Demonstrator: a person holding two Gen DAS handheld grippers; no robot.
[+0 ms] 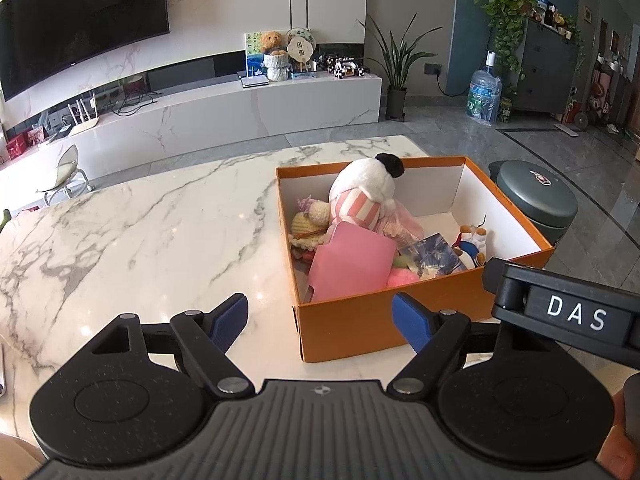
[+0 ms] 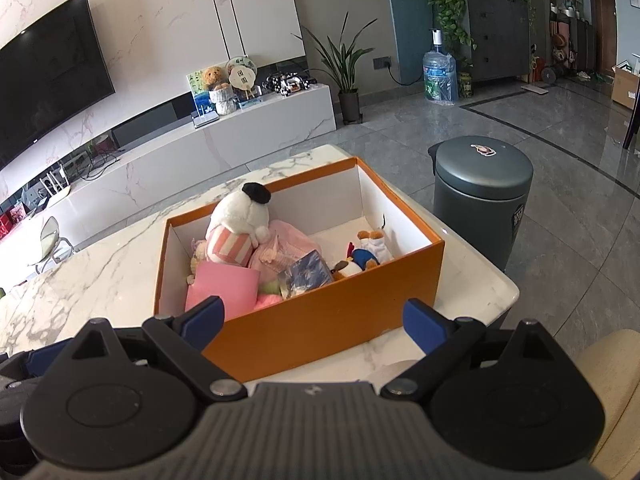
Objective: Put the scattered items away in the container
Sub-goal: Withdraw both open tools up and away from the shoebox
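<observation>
At the marble table's (image 1: 120, 220) far right corner, the orange box (image 2: 320, 320) held every toy; left gripper (image 1: 320, 316) and right gripper (image 2: 312, 320) hovered released, empty; tidying looked finished, withdrawal next.

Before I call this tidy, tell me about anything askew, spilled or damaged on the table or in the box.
Nothing spilled or damaged. The toys lie jumbled in the orange box: the white plush leans over, and the pink card stands tilted against the left wall. The marble table shows no stray items in view.
</observation>
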